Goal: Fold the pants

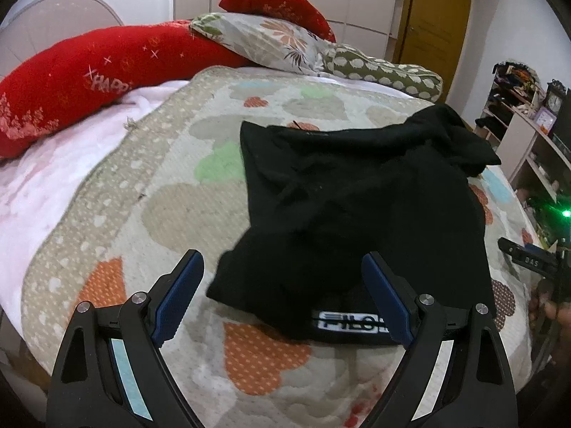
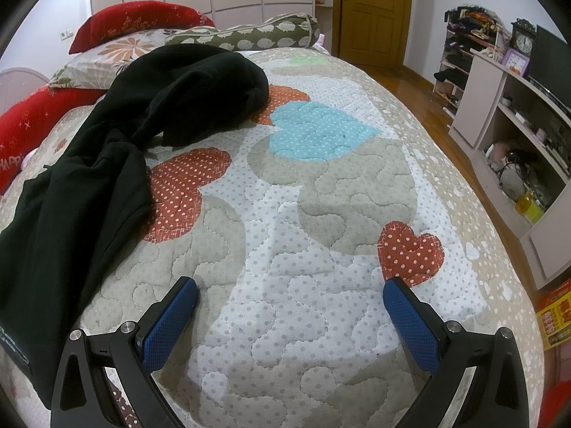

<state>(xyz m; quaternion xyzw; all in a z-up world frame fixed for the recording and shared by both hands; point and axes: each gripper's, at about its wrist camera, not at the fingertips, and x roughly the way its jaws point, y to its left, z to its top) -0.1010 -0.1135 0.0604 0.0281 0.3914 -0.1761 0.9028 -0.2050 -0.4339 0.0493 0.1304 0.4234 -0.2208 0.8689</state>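
Black pants [image 1: 357,196] lie rumpled on the quilted bed, waistband with a white logo label [image 1: 349,321] nearest the camera. My left gripper [image 1: 282,267] is open, its blue pads on either side of the waistband end, just above the fabric. In the right wrist view the pants [image 2: 107,149] stretch along the left, bunched at the far end. My right gripper [image 2: 291,289] is open and empty over bare quilt, right of the pants. The right gripper also shows at the right edge of the left wrist view [image 1: 528,256].
The heart-patterned quilt [image 2: 321,214] covers the bed. Red pillows [image 1: 89,82], a floral pillow [image 1: 271,41] and a green bolster [image 1: 385,71] lie at the head. Shelves [image 2: 517,142] and a wooden door [image 2: 374,10] stand off the bed's right.
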